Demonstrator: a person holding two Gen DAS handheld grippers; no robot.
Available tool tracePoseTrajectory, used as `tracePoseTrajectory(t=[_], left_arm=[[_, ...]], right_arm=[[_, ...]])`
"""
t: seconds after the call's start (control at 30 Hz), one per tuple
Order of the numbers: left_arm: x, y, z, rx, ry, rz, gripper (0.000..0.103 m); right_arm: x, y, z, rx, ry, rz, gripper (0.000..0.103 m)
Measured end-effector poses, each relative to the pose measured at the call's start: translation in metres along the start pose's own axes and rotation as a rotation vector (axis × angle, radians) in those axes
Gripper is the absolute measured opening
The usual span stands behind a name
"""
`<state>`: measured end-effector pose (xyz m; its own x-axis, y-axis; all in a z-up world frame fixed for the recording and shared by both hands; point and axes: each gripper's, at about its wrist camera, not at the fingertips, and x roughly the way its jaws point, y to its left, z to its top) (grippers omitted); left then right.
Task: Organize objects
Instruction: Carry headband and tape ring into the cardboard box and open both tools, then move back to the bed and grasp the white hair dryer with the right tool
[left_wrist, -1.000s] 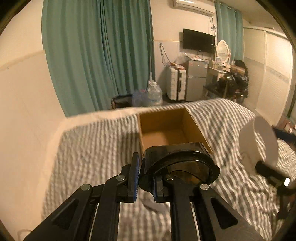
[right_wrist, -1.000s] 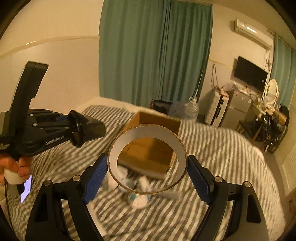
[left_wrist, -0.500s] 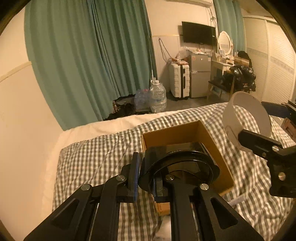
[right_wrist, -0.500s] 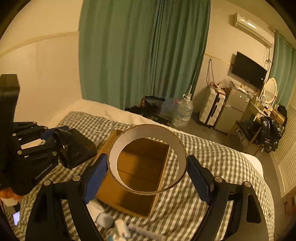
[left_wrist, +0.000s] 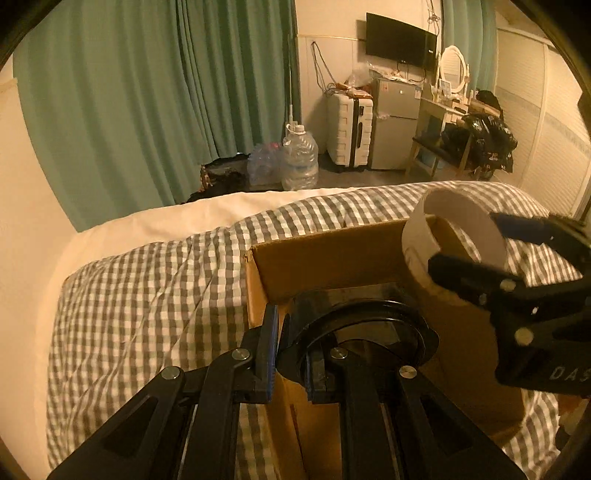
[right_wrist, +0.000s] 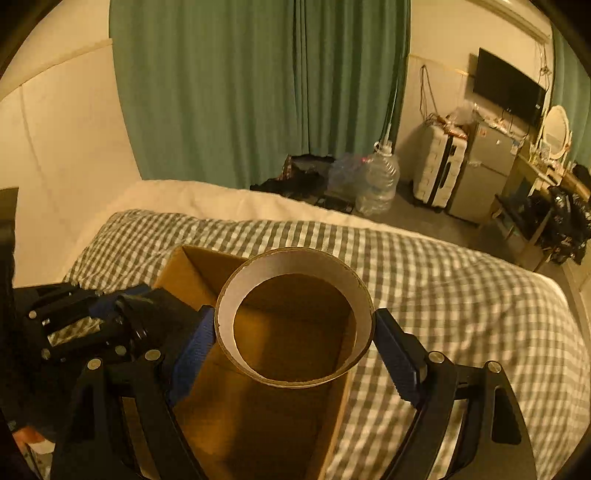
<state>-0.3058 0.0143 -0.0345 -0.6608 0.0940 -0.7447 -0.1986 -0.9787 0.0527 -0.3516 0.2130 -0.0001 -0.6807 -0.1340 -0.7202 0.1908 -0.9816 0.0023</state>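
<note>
Black plastic fills the left gripper: its blue-padded jaws are drawn narrow onto the rim wall of a dark, glossy round container, which hangs just over the near left corner of the open cardboard box. To its right the right gripper stands spread wide, its pads pressed on either side of a white cardboard ring, likely an emptied tape core, held with its opening facing the camera so that the brown box floor shows straight through it. Compared with a second ago, when both items were carried above the bed with the box well ahead and loose small items lay near the box's near side, both now sit over the box mouth, lower and closer; half a second ago the ring was off to the right of the box, and now it hangs above the far right part of it. My reading is that the carrying is done and only the lowering and letting go remain. The box floor that shows looks bare, so both pieces should have room, but the two grippers are near each other over one narrow opening, and the ring's lower edge is close to the right wall, so a staggered release seems safer. Around the box the grey-and-white checked duvet lies soft and uneven, which could let the box tip if a wall is pushed.
</note>
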Motion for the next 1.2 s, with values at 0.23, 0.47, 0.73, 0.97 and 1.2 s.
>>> tracePoseTrajectory(t=[0.23, 0.47, 0.73, 0.97, 1.2], left_arm=[[0.031, -0.005, 0.006, 0.045, 0.029, -0.009, 0.011], [0.044, -0.017, 0.008, 0.077, 0.037, 0.000, 0.012], [0.005, -0.019, 0.007, 0.069, 0.033, -0.008, 0.055], [-0.053, -0.016, 0.010, 0.044, -0.029, 0.007, 0.086], [-0.114, -0.016, 0.015, 0.035, -0.092, 0.034, 0.091]], right_arm=[[0.037, -0.007, 0.000, -0.020, 0.024, 0.016, 0.084], [0.038, -0.008, -0.001, -0.016, 0.018, 0.030, 0.085], [0.003, -0.013, 0.000, 0.036, -0.012, 0.088, 0.087], [-0.063, -0.013, 0.008, 0.045, -0.062, 0.037, 0.096], [-0.135, -0.008, 0.014, 0.048, -0.144, -0.021, 0.101]])
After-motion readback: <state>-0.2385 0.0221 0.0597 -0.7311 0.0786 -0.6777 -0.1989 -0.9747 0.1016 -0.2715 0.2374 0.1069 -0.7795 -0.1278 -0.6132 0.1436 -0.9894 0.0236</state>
